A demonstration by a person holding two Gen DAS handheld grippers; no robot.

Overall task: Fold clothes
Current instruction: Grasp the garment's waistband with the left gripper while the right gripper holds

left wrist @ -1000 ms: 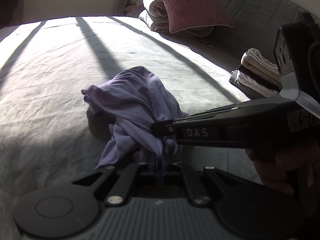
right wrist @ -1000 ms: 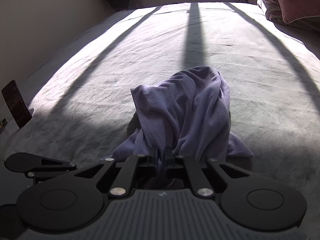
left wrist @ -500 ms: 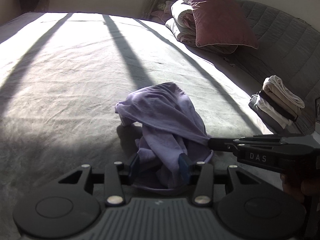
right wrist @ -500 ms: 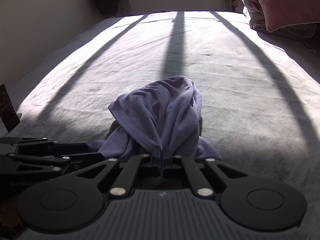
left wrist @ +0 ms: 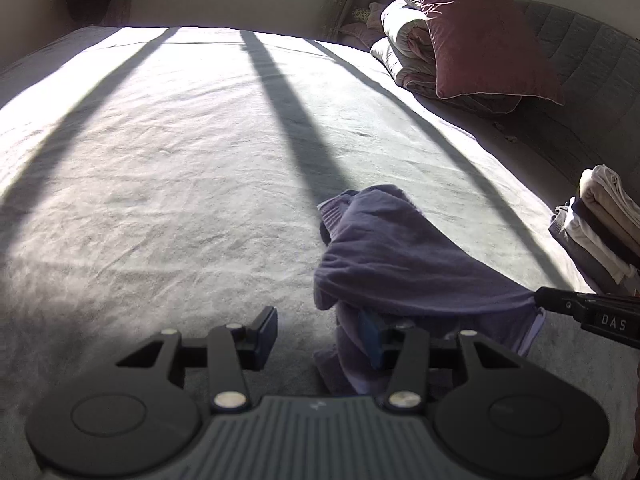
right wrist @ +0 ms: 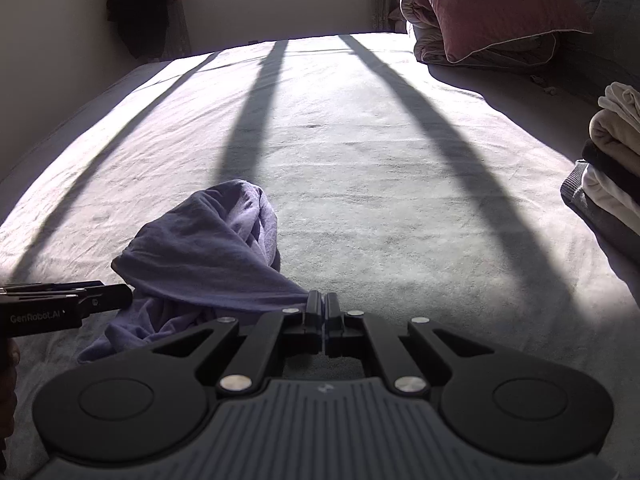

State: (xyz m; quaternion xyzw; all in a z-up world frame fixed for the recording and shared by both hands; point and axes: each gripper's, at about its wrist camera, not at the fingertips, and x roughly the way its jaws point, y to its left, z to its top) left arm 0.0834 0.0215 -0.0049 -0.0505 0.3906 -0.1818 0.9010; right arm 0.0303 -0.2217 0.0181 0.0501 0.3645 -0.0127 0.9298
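On the bed [left wrist: 168,168], seen from the left wrist view, a purple garment [left wrist: 396,256] lies bunched toward the right, one edge drawn taut to the right hand-held gripper [left wrist: 538,300], whose tips reach in from the right edge of the picture and pinch the cloth. The left hand-held gripper [left wrist: 320,330] has just been opening; its jaws stand apart, released. Loose folds drape against the right finger, but nothing is clamped.

From the right wrist view, the right hand-held gripper [right wrist: 323,308] is clenched on a gathered edge of the garment [right wrist: 208,248], which stretches left and away from the jaws onto the bed [right wrist: 380,160]. The left hand-held gripper [right wrist: 120,295] sits just beside the heap at the left.

Handling judgement: the fabric looks thin, soft and light. It will sag, twist and collapse under its own weight, and offers no stiffness to push against. Slippage is likely only with a shallow pinch. Recommended hold for the free hand-held gripper: a hem or corner along the same edge, clear of the bunched middle, taken as a single layer so the cloth can be spread flat.

A stack of folded clothes [right wrist: 612,168] rests at the right.
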